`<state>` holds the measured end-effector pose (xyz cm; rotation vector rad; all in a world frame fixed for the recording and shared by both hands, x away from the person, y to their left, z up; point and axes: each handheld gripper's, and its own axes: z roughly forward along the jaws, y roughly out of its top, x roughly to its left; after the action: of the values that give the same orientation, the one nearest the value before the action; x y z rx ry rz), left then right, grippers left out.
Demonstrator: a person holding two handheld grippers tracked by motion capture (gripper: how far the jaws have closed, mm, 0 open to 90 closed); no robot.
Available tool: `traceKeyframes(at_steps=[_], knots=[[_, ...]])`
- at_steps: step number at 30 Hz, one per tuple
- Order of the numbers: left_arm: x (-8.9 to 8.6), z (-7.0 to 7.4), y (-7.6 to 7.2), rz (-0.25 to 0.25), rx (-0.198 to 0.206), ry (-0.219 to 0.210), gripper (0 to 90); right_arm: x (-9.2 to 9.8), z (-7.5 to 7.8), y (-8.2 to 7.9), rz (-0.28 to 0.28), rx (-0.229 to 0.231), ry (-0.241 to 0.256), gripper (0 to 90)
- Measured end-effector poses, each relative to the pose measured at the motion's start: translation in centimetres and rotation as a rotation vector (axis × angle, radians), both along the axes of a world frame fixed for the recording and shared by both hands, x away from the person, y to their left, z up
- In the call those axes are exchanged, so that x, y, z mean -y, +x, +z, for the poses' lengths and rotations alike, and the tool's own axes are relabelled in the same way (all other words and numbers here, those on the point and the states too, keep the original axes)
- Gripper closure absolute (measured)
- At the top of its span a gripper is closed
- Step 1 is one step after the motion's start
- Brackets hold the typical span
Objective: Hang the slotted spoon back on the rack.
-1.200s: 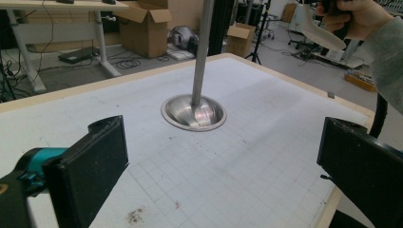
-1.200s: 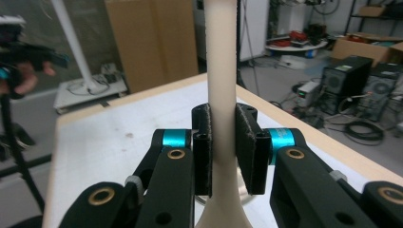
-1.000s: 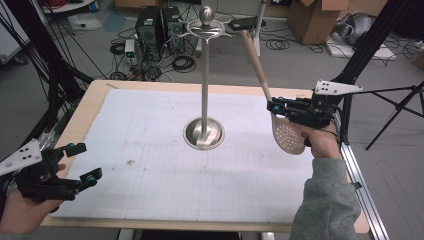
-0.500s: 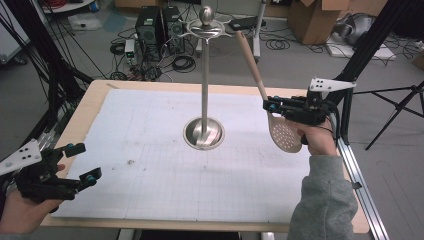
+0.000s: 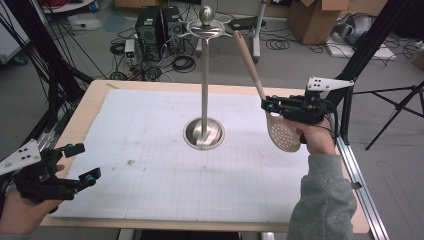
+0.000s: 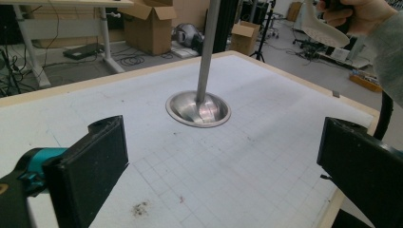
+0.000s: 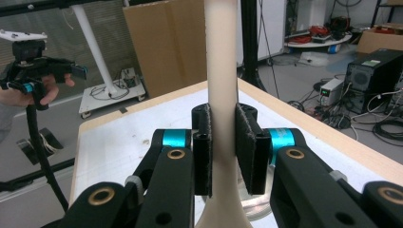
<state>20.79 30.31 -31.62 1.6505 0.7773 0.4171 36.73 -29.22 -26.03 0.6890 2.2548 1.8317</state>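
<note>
Both claws barely moved: right claw (image 5: pixel 265 104) still clamps the spoon (image 5: pixel 283 132), left claw (image 5: pixel 82 162) open

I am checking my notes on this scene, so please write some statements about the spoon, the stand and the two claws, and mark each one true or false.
1. The right claw is shut on the slotted spoon. True.
2. The left claw grips the stand's pole. False: it is open, holds nothing, near the table's front left corner.
3. The metal stand is upright on the white mat. True.
4. The spoon lies flat on the mat. False: it is held above it, handle up.
</note>
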Motion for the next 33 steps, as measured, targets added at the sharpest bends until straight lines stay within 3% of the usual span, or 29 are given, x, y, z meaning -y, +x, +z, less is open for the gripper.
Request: traceKeyframes(at_steps=[18,28,33], knots=[[-0.1,0.0,0.0,0.003,-0.002,0.001,3.3,-0.6,0.5,0.0,-0.010,0.016,-0.055,78.0],[-0.1,0.0,0.0,0.004,-0.002,0.000,3.3,-1.2,0.7,0.0,-0.022,0.049,-0.090,78.0],[-0.1,0.0,0.0,0.006,-0.004,0.002,3.3,-1.7,0.9,-0.1,-0.037,0.076,-0.141,78.0]])
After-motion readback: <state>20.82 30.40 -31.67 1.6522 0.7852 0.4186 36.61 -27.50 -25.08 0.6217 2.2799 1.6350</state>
